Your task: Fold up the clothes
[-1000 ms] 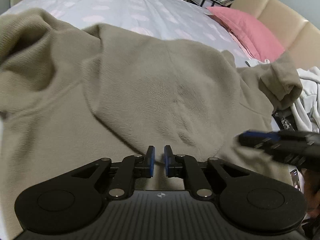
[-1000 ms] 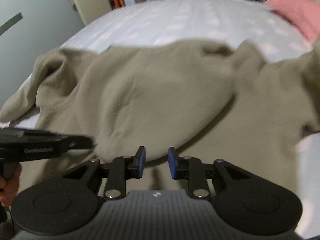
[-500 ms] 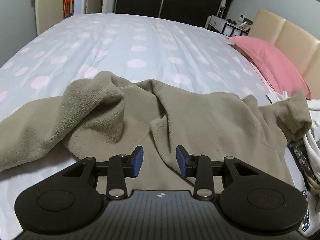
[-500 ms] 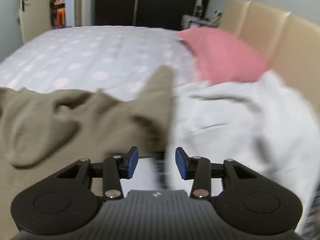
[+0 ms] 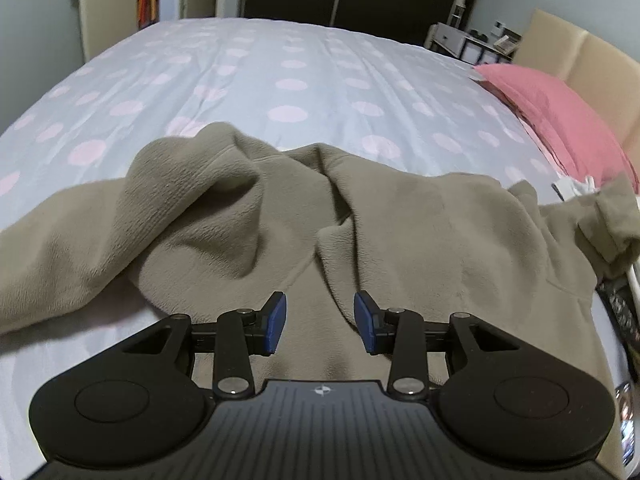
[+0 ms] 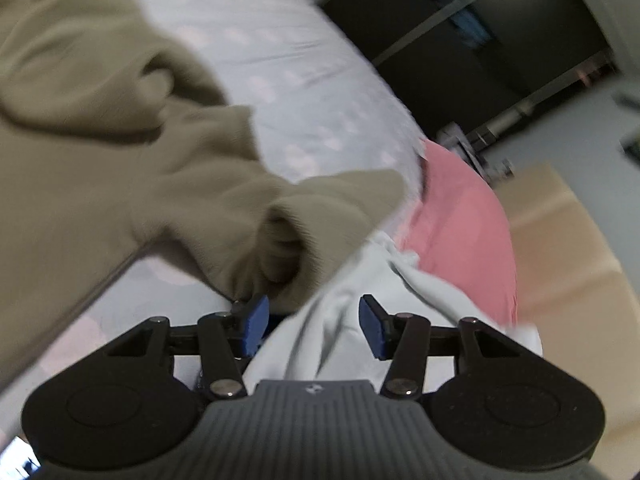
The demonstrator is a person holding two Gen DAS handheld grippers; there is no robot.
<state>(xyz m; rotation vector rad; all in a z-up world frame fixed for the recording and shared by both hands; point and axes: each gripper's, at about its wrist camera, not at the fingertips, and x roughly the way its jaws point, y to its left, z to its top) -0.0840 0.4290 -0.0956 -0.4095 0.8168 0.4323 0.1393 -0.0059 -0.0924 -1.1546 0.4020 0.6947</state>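
Fleece fills the near half of the left wrist view: a tan fleece top [image 5: 420, 232] lies rumpled on the bed [image 5: 288, 80], whose pale cover carries pink dots. One sleeve [image 5: 60, 248] trails off to the left across the cover, and a deep fold runs down the middle of the garment toward the near edge. The left gripper [image 5: 320, 322] hangs just above the near part of the fleece with its jaws apart; nothing is between the blue pads, and fleece shows through the gap below them. At the far right a pink pillow [image 5: 560, 120] leans by a beige headboard [image 5: 580, 52], and a bit of white cloth [image 5: 576, 188] shows just beyond the top's right sleeve end.

The right wrist view is tilted and blurred. There the tan fleece top [image 6: 100, 152] spreads over the left side, and its cuffed sleeve end [image 6: 288, 248] lies bunched just ahead of the right gripper [image 6: 314, 326]. That gripper's jaws are opening. The left pad sits right by the cuff, though the blur hides whether they touch; no fabric is pinched between the pads. A white garment [image 6: 340, 320] lies under and beyond the gap, running toward the pink pillow [image 6: 468, 232] on the right, with the headboard [image 6: 560, 260] past it.
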